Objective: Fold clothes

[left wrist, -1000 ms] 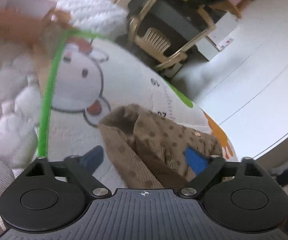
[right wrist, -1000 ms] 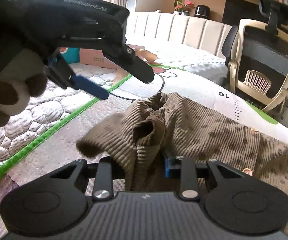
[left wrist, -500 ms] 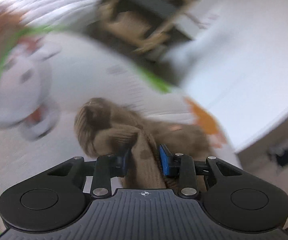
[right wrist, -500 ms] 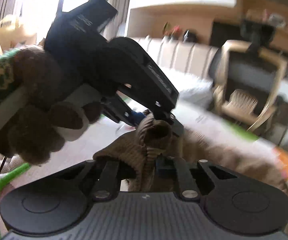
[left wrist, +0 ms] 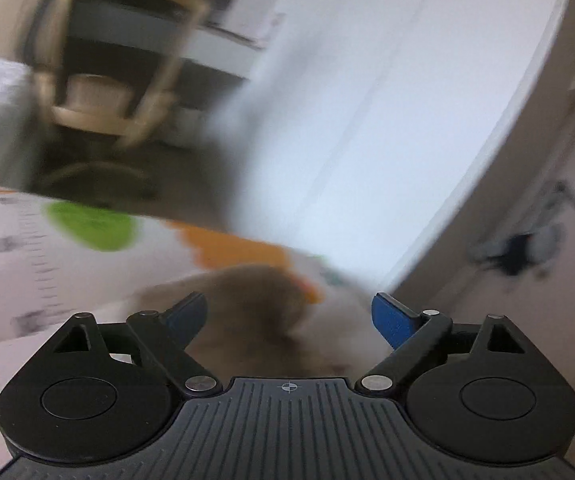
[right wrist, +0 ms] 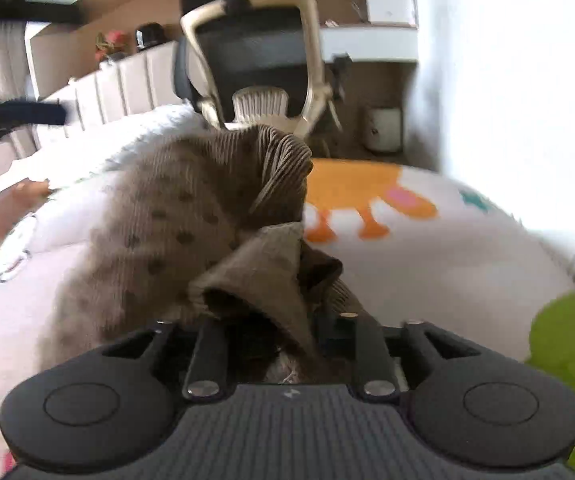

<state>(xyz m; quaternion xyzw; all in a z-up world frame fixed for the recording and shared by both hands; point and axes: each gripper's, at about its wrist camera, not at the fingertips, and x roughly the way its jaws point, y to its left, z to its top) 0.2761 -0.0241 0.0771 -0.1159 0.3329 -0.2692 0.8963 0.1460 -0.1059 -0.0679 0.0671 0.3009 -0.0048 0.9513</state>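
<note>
Corduroy garment, brown, dotted: bunched over my printed play mat, one end lifted. Right gripper pinches a thick fold of it. Left gripper spread wide, holding nothing. Soft, light, floppy, I judge; best gripped at hems or seams.

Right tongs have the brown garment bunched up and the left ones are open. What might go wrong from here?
1. The right tongs pinch a thick wad of the brown dotted garment, so several layers may move together and spoil the fold.
2. The left tongs are open, so the garment hangs from one grip and may slip or twist.
3. The left view is motion-blurred, so regrasping an edge there could miss.
</note>
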